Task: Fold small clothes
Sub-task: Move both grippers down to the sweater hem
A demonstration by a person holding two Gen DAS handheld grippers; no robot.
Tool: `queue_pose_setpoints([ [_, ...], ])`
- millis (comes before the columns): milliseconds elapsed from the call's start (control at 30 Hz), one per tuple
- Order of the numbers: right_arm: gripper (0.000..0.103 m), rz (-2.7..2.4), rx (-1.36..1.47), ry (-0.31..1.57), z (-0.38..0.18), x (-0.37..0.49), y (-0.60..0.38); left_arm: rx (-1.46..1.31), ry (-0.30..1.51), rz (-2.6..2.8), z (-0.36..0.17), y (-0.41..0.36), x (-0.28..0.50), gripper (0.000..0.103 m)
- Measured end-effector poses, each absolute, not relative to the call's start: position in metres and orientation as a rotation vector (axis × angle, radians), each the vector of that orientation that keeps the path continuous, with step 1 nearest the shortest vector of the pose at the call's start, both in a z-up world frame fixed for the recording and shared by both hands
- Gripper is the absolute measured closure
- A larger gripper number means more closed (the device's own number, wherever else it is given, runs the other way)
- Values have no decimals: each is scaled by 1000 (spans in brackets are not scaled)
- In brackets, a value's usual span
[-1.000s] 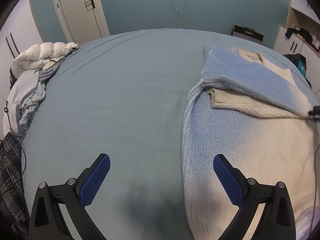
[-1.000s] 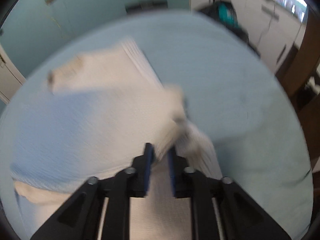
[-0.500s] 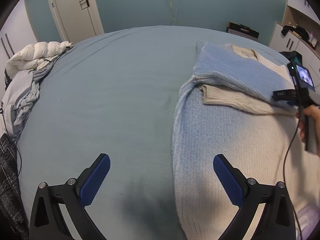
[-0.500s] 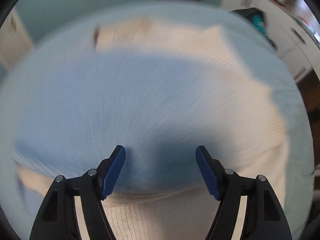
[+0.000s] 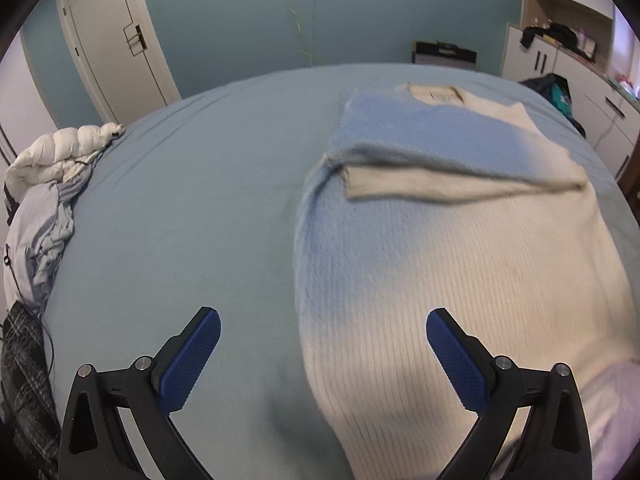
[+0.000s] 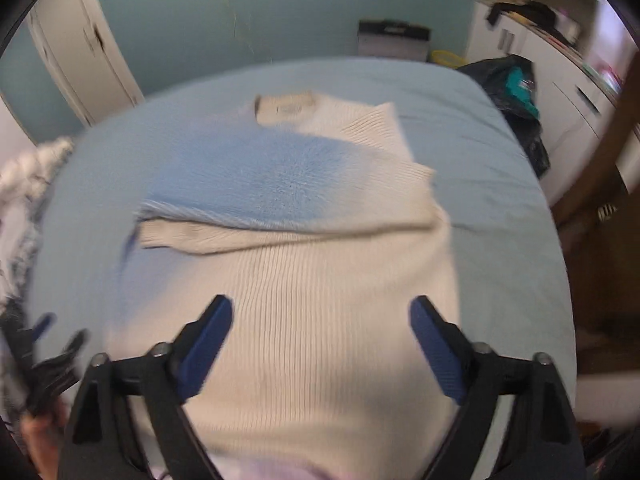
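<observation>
A knit sweater (image 5: 460,272), cream fading to blue on its left side, lies flat on the pale blue bed (image 5: 192,200). One sleeve (image 5: 448,184) is folded across its chest. My left gripper (image 5: 323,316) is open and empty, hovering over the sweater's left edge near the hem. In the right wrist view the sweater (image 6: 320,320) fills the middle, with the folded sleeve (image 6: 260,236) above. My right gripper (image 6: 321,304) hangs over the sweater's lower body; its jaws are opening and nothing is between them.
A white puffy jacket (image 5: 60,152) and grey clothes (image 5: 36,232) are heaped at the bed's left edge, with plaid cloth (image 5: 20,368) below. White cabinets (image 5: 580,80) and a dark bag (image 6: 516,92) stand to the right. A door (image 5: 108,40) is at the back left.
My right gripper let go of the sleeve end, opened wide and pulled back and up from the sweater. My left gripper shifted right, toward the sweater's edge.
</observation>
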State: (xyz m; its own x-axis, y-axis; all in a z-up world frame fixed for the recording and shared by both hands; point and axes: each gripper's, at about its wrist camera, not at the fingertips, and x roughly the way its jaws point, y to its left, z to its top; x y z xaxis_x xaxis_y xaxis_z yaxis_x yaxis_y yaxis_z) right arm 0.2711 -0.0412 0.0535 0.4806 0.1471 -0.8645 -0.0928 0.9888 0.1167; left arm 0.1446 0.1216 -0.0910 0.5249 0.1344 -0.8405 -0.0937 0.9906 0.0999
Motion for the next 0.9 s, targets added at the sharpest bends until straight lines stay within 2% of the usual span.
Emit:
queue_pose_setpoints([
  [67,1,93,171,1022,54,250,-67,30,1062,131,-98,120,128,0],
  [167,1,65,294,1035,24,227,-109,5,1137,98,-107,121,106,0],
  [233,1,52,359,1037,-1,241,-134,-10,1178,95,-112,126,93,0],
  [433,1,-1,593,1082,-61,217,-187,-20,1226,128,-130,143,73,0],
  [633,1,-63,654,1124,-95,212,-198,-154,1282,97,-153,158,86,0],
  [900,1,-83,697,1035,-116,207,-202,-180,1371,22,-185,155,100,0],
])
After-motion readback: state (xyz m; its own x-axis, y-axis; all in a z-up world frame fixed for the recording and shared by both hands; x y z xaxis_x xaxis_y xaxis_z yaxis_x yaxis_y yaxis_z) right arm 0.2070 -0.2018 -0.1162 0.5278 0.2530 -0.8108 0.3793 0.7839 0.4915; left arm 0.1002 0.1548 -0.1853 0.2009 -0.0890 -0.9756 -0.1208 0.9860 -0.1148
